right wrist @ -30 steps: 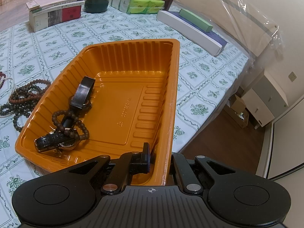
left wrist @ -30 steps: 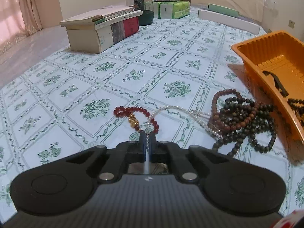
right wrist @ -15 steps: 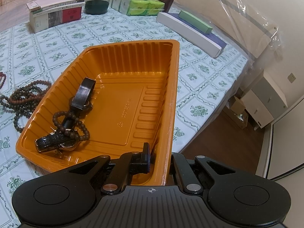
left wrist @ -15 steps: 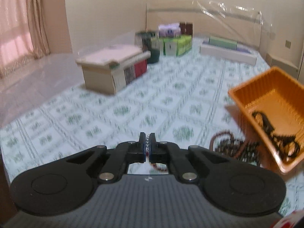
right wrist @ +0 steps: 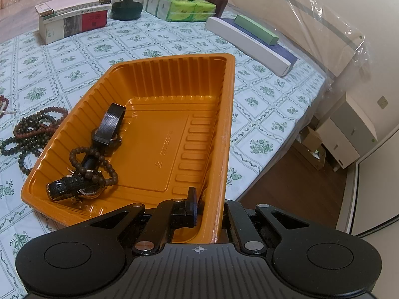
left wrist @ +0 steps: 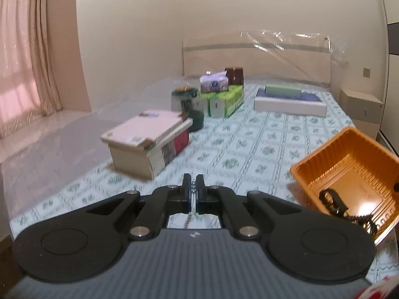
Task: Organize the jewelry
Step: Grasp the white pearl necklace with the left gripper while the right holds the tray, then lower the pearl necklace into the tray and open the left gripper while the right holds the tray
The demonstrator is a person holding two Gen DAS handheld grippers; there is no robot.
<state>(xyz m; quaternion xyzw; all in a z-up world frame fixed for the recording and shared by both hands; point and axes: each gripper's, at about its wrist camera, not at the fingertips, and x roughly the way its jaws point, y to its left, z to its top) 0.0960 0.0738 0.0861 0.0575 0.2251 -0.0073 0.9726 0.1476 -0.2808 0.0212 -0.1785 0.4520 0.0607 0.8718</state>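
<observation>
Left gripper clenched on a pale bead strand, centre frame, raised above the bedspread. Right gripper clamped on the orange tray's near rim, bottom centre. Watches and bracelet inside tray, lower left; dark bead necklaces beside it, left edge.

The left gripper is raised and level, jaws nearly closed on a clear bead strand. The right gripper angles downward, clamping the orange tray wall.
</observation>
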